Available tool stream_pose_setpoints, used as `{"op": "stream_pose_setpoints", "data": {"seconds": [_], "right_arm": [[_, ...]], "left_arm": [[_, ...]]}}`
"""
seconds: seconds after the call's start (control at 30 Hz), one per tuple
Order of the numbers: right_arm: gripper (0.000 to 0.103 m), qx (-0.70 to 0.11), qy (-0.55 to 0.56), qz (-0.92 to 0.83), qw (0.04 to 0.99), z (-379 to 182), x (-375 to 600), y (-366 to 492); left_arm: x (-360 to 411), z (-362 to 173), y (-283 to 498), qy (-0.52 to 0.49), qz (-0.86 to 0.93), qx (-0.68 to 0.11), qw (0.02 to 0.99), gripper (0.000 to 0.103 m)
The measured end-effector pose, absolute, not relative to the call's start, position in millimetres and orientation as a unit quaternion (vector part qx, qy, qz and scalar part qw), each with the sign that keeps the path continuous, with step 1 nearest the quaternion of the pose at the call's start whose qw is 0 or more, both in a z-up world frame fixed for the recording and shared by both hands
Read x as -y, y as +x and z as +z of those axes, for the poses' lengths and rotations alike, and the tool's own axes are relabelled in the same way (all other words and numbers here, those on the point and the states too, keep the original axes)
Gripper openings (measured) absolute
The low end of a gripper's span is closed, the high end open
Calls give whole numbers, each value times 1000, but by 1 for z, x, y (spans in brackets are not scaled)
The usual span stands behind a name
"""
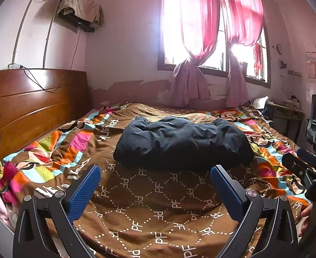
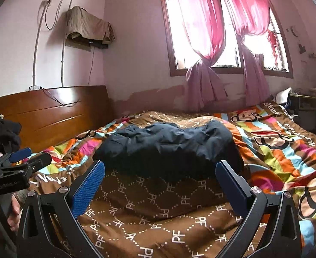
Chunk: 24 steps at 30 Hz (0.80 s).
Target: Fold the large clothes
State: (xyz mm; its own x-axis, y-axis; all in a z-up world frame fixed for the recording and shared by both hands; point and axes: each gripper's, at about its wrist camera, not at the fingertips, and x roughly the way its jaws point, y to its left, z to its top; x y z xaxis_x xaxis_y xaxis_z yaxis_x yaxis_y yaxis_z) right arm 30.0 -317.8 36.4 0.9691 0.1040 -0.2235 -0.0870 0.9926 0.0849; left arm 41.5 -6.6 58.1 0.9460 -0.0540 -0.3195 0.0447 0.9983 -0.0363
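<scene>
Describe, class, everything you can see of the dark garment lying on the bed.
The dark garment is navy to black, puffy and creased, like a padded jacket. It lies bunched in a compact heap, with no sleeve or collar clearly told apart. It rests on the patterned bedspread, near the bed's middle. Neither gripper touches it.

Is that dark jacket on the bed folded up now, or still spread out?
Folded: the dark jacket sits as one compact, puffy bundle on the bedspread, no sleeves trailing. Both claws are open and clear of it.
</scene>
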Motion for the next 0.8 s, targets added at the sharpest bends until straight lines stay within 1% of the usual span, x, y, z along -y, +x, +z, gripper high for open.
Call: {"op": "stream_pose_setpoints", "data": {"seconds": [0.17,0.4,0.8], "right_arm": [[102,-116,32,38,992,30,321,31],[102,-122,28,37,991,12,322,31],[102,-119,27,38,992,7,323,31]], "left_arm": [[10,47,39,0,-17,-158,987,103],[8,35,37,-8,-16,-154,988,103],[10,23,38,2,-13,-160,987,103]]}}
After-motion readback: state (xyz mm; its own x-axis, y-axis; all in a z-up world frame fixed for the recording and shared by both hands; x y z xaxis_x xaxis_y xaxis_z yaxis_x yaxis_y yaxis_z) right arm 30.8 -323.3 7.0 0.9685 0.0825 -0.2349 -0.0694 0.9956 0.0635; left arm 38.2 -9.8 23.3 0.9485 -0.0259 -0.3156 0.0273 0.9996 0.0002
